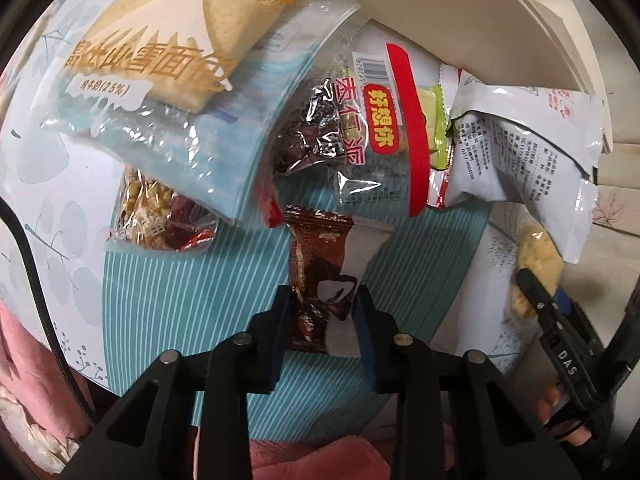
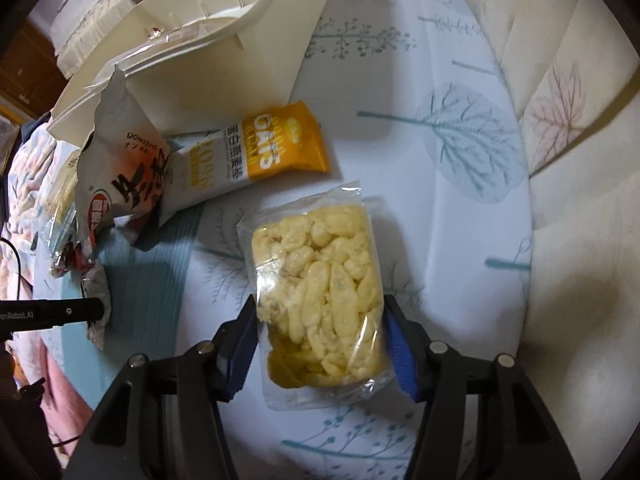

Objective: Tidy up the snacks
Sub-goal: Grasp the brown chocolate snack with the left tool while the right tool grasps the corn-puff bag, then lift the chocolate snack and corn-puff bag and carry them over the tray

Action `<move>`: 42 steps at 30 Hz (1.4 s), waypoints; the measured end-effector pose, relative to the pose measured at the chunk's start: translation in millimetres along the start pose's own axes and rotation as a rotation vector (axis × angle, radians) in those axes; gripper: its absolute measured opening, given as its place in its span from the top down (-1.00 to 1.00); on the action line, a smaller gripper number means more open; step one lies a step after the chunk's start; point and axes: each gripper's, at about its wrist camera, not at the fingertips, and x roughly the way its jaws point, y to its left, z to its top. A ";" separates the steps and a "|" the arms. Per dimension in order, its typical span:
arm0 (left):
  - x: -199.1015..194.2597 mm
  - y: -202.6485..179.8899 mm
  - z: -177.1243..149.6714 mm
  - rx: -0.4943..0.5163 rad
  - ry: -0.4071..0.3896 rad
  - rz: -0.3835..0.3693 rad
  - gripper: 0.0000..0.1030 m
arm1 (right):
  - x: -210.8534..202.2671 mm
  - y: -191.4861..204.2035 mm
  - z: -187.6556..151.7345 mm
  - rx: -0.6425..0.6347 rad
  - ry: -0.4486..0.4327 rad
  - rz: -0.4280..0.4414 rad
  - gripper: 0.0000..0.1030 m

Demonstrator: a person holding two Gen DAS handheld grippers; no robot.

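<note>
In the left wrist view my left gripper (image 1: 322,312) is shut on a brown and white snack packet (image 1: 320,264), its pads pressing both sides. Beyond it lies a pile: a large bread pack (image 1: 160,60), a clear pack with a red band (image 1: 360,132), a nut bar (image 1: 160,216) and a white packet (image 1: 520,152). In the right wrist view my right gripper (image 2: 320,340) straddles a clear bag of yellow puffed snack (image 2: 320,288), both pads touching its sides. An orange oats packet (image 2: 256,160) and a white packet (image 2: 120,176) lie by the cream bin (image 2: 224,60).
The cream plastic bin also shows at the top right of the left wrist view (image 1: 540,40). The table wears a leaf-print cloth (image 2: 460,140) with a teal striped patch (image 1: 180,300). Pink fabric (image 1: 24,360) lies off the table's left edge. A cream sofa (image 2: 580,160) lies right.
</note>
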 end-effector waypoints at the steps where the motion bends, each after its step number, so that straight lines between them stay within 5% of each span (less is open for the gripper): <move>1: -6.4 6.5 0.5 0.002 0.002 -0.004 0.47 | -0.3 2.7 -1.0 0.010 0.008 0.008 -0.14; 16: -78.8 79.1 -2.0 0.001 0.019 -0.039 0.48 | -18.1 75.7 -17.7 0.023 0.078 0.099 -0.14; 28: -169.9 127.1 18.5 0.047 -0.022 -0.042 0.48 | -34.1 165.1 -6.0 -0.131 0.092 0.163 -0.13; 42: -261.2 92.0 50.9 0.116 -0.181 -0.030 0.48 | -72.0 203.9 25.0 -0.264 -0.016 0.310 -0.13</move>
